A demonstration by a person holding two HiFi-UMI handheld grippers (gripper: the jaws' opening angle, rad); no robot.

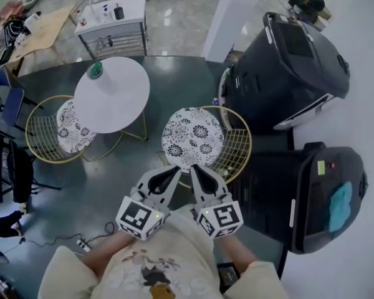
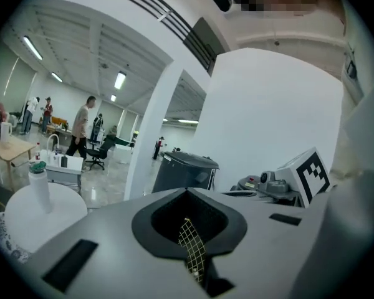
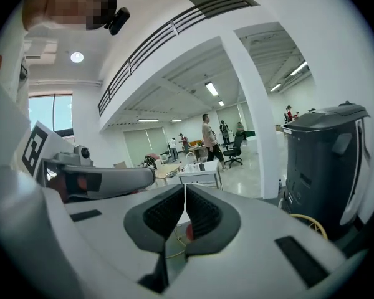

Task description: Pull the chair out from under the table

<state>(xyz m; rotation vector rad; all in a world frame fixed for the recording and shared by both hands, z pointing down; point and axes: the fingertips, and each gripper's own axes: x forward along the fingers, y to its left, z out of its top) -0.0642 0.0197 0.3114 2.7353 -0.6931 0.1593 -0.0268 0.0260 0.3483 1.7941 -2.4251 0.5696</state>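
The chair (image 1: 193, 136), with a floral cushion and a gold wire frame (image 1: 237, 145), stands on the dark floor to the right of the round white table (image 1: 112, 92), apart from it. Both grippers are held close together near my chest, above the chair's near edge. My left gripper (image 1: 173, 170) is shut and holds nothing; in its own view the gold mesh (image 2: 192, 251) shows through the hollow behind the closed tips (image 2: 188, 190). My right gripper (image 1: 195, 169) is also shut and empty, its tips (image 3: 185, 187) meeting in a thin line.
A second wire chair (image 1: 56, 129) sits tucked at the table's left. A green-capped bottle (image 1: 95, 71) stands on the table. Two large black bins (image 1: 287, 67) (image 1: 324, 198) crowd the chair's right side. A white cart (image 1: 110, 23) stands behind the table, and a power strip (image 1: 82, 245) lies on the floor.
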